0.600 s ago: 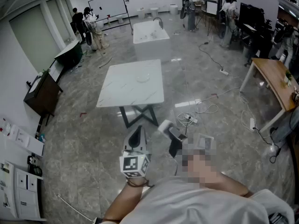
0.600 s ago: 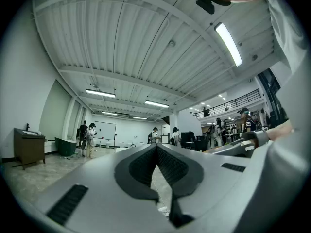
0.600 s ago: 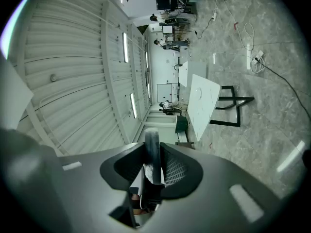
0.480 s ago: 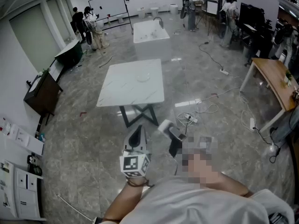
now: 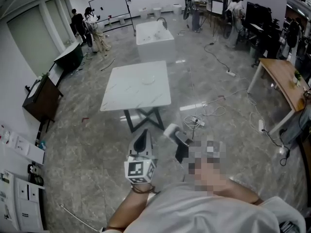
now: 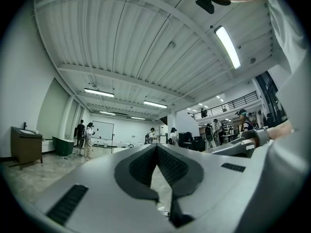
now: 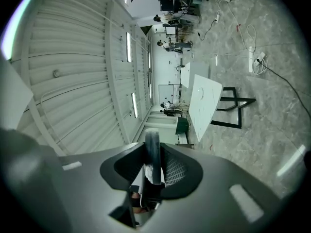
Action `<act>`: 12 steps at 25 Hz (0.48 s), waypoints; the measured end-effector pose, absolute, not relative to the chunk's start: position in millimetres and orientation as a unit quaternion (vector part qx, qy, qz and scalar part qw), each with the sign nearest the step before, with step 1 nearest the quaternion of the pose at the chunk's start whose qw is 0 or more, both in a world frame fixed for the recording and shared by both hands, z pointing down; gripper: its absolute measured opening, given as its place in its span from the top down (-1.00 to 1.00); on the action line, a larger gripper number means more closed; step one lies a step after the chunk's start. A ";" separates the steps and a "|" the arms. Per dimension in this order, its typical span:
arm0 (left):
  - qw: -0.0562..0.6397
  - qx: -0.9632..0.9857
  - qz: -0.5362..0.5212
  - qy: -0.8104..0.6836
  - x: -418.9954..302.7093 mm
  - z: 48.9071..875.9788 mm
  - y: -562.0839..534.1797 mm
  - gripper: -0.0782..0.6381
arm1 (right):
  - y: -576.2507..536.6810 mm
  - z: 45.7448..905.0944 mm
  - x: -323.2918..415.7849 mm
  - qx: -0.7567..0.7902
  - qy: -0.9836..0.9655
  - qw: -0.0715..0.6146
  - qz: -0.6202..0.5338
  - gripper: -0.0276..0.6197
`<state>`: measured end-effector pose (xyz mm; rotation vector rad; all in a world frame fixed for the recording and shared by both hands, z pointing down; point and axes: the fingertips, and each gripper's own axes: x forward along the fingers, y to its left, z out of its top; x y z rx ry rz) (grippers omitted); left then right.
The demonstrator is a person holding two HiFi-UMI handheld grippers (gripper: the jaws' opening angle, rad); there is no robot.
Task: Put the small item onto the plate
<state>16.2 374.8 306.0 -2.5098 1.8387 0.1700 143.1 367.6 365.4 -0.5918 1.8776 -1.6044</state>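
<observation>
A clear plate point(image 5: 148, 79) lies on the white marble table point(image 5: 131, 93), which stands some way ahead on the floor. Both grippers hang low in front of the person, well short of the table. My left gripper point(image 5: 141, 139) points toward the table; in the left gripper view its jaws point(image 6: 156, 147) meet at the tip with nothing between them. To its right, my right gripper point(image 5: 171, 130) is turned sideways. In the right gripper view its jaws point(image 7: 153, 147) are shut on a small, thin dark item point(image 7: 152, 160) that stands upright between the pads. The table point(image 7: 204, 106) shows far off.
A white tub point(image 5: 154, 35) stands behind the table. Cables and a power strip point(image 5: 197, 123) lie on the floor to the table's right. A wooden desk point(image 5: 284, 84) is at the right, a dark cabinet point(image 5: 41, 98) at the left. People point(image 5: 92, 25) stand at the back.
The head view has shifted slightly. Both grippers keep their places, and the right one still holds the item.
</observation>
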 end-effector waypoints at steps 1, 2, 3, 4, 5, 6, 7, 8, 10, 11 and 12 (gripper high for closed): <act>0.013 -0.807 0.056 0.588 11.7 305.1 377.3 0.77 | 370.7 365.1 138.4 -0.225 0.706 0.297 -0.602 0.62; 0.012 -0.809 0.057 0.585 4.5 305.5 381.3 0.77 | 374.8 366.0 131.1 -0.228 0.707 0.298 -0.600 0.62; 0.012 -0.811 0.057 0.582 -3.2 306.6 385.6 0.76 | 379.0 367.5 122.9 -0.230 0.708 0.298 -0.597 0.62; 0.012 -0.813 0.057 0.579 -9.1 307.4 388.9 0.77 | 382.1 368.6 115.9 -0.233 0.709 0.298 -0.595 0.62; 0.012 -0.816 0.057 0.576 -12.7 307.4 390.6 0.77 | 384.0 368.8 110.9 -0.235 0.709 0.298 -0.595 0.62; 0.013 -0.818 0.056 0.573 -16.1 307.1 392.0 0.76 | 385.7 368.5 106.0 -0.236 0.708 0.300 -0.594 0.62; 0.013 -0.820 0.055 0.570 -21.4 307.8 394.1 0.76 | 388.4 369.2 99.4 -0.238 0.707 0.301 -0.594 0.62; 0.013 -0.821 0.054 0.568 -29.1 310.1 397.5 0.76 | 392.5 371.2 90.8 -0.239 0.706 0.303 -0.594 0.62; 0.011 -0.824 0.053 0.564 -44.4 316.9 404.7 0.76 | 401.7 377.2 74.2 -0.241 0.705 0.304 -0.594 0.62; 0.010 -0.825 0.052 0.562 -49.1 319.4 406.5 0.76 | 404.5 379.3 68.6 -0.242 0.705 0.303 -0.594 0.62; 0.009 -0.826 0.052 0.561 -52.1 320.6 407.0 0.76 | 405.5 380.3 64.6 -0.242 0.704 0.303 -0.595 0.62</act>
